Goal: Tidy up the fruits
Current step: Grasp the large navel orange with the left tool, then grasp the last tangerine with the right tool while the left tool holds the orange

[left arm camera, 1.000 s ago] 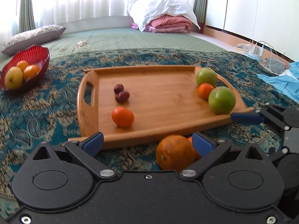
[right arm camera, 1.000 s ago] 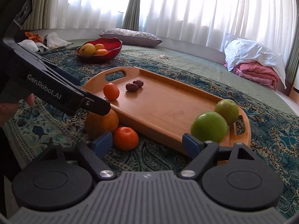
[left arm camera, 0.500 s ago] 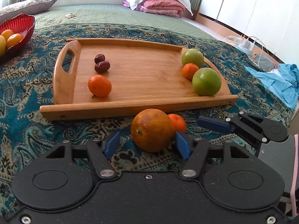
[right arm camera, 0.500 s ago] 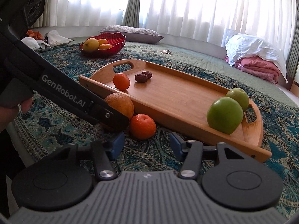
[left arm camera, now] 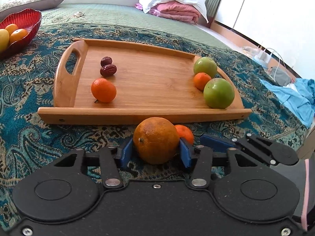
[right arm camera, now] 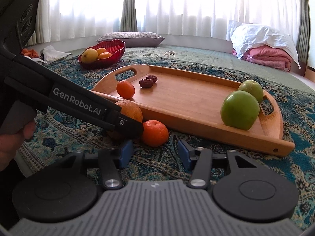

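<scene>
**Left gripper clamps the big orange beside the tray**

Left gripper (left arm camera: 156, 153) now has both blue pads pressed on the big orange (left arm camera: 156, 140) — half a second ago the left pad stood off it, and a second ago the jaws were wide. The orange sits on the patterned blanket (left arm camera: 29, 137) just in front of the wooden tray (left arm camera: 141, 116), touching a small tangerine (left arm camera: 185, 132) behind it.

Right gripper (right arm camera: 154, 154) is parted and holds nothing, hovering near that tangerine (right arm camera: 155, 132), closer than before.

On the tray, unchanged — a tangerine (left arm camera: 103, 90), two dates (left arm camera: 107, 66), two green apples (left arm camera: 218, 92) with another small tangerine (left arm camera: 201, 80) between them. The red bowl (right arm camera: 110, 54) of fruit sits well apart.
</scene>
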Motion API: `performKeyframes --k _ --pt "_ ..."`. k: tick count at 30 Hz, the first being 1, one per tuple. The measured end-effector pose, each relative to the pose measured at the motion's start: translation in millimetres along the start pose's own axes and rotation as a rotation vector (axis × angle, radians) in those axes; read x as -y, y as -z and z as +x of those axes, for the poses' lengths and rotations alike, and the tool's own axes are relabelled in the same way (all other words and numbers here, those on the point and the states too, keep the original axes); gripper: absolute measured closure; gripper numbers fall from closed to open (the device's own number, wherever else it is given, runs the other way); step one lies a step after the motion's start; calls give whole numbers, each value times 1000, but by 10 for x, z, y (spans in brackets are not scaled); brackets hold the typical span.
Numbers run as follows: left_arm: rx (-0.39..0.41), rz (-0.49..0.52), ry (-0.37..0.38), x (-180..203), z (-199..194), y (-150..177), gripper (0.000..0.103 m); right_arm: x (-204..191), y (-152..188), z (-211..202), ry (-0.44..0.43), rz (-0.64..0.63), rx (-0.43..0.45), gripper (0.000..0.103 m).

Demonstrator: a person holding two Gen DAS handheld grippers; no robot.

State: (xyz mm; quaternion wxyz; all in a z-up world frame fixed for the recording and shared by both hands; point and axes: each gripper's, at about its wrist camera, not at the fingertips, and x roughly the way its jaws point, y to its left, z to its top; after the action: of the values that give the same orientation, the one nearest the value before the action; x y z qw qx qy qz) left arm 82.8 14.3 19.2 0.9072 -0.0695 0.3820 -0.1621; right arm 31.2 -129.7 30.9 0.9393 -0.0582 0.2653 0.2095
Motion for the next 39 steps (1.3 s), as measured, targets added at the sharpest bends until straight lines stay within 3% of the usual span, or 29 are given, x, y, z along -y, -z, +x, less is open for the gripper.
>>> performKeyframes --k 5,15,18,20,22,28,39 --pt "15 20 -27 22 -49 25 56 -4 -24 40 -4 31 -2 44" --pt "68 102 -202 -11 -131 131 55 -45 -26 79 40 76 15 53" --pt "111 101 -226 -7 -161 168 51 -58 -23 101 53 97 18 54" --pt "135 104 -246 -1 -167 178 40 -67 -23 110 59 106 22 54" --pt "134 101 -237 -13 -152 176 32 -74 -24 116 65 116 27 54" --pt "119 23 -186 -107 -78 208 31 -69 -8 142 79 143 37 54" --pt "143 8 -194 -84 -3 220 33 -88 26 154 94 151 49 54"
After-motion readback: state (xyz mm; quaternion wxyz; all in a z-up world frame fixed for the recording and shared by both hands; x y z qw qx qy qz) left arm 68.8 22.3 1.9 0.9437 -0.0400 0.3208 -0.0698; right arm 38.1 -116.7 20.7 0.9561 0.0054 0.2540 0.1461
